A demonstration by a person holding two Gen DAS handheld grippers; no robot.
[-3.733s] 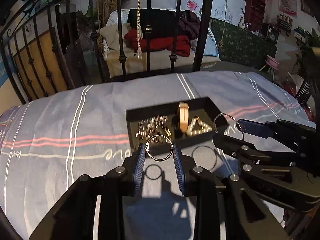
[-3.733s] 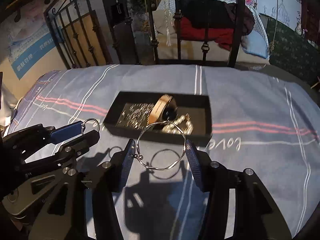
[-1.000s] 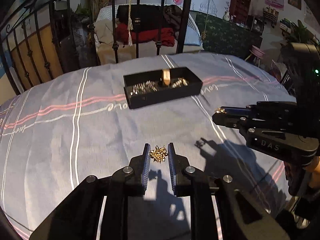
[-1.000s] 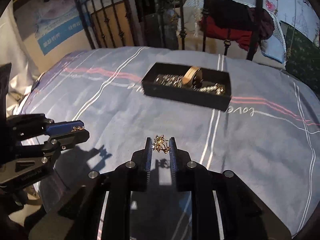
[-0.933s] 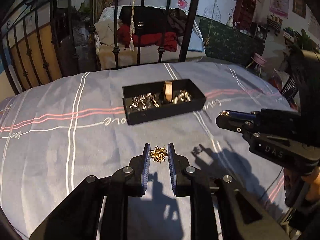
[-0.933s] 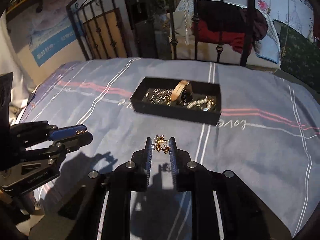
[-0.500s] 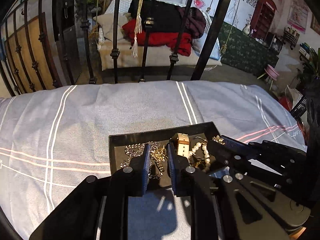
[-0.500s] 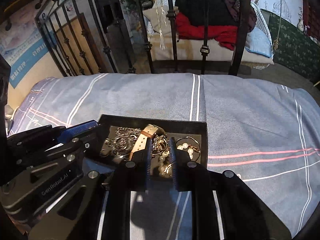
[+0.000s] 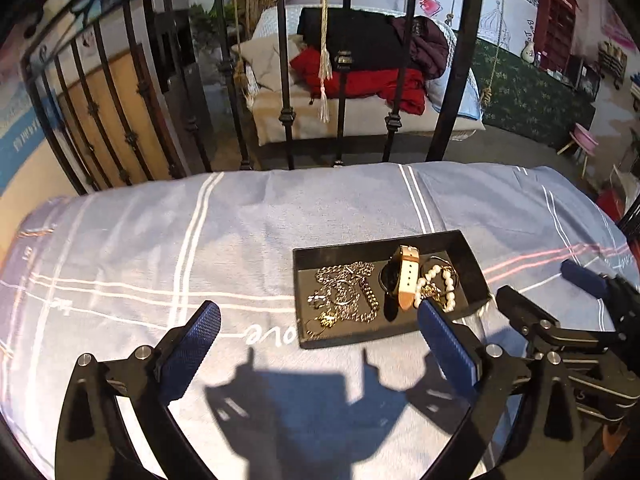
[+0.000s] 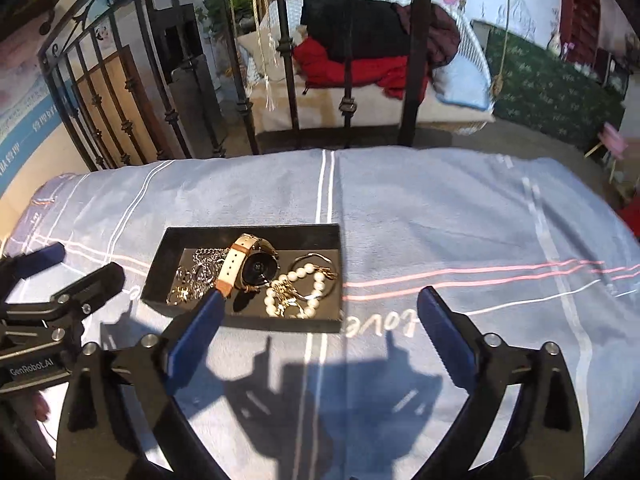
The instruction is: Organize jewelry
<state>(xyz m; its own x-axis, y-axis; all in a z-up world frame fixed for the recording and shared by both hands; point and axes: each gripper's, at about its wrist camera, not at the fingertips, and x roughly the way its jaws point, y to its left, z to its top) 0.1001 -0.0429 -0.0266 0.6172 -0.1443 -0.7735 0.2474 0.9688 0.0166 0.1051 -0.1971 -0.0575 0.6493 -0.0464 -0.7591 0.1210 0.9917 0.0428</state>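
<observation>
A: Each fisheye camera rides its gripper, looking forward and steeply down along the fingers, close above the striped grey-blue bedspread [image 9: 280, 216].

B: Both share the shallow black rectangular tray [image 9: 474, 268] [image 10: 160, 258] and the black iron bedframe [image 9: 452, 80] behind it.

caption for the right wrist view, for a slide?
Right gripper opening, empty, above black tray holding watch, pearl bracelet and chains.

"love" on bedsheet [image 10: 380, 326]; "GenRobot.AI" on left tongs [image 10: 64, 266]
</observation>
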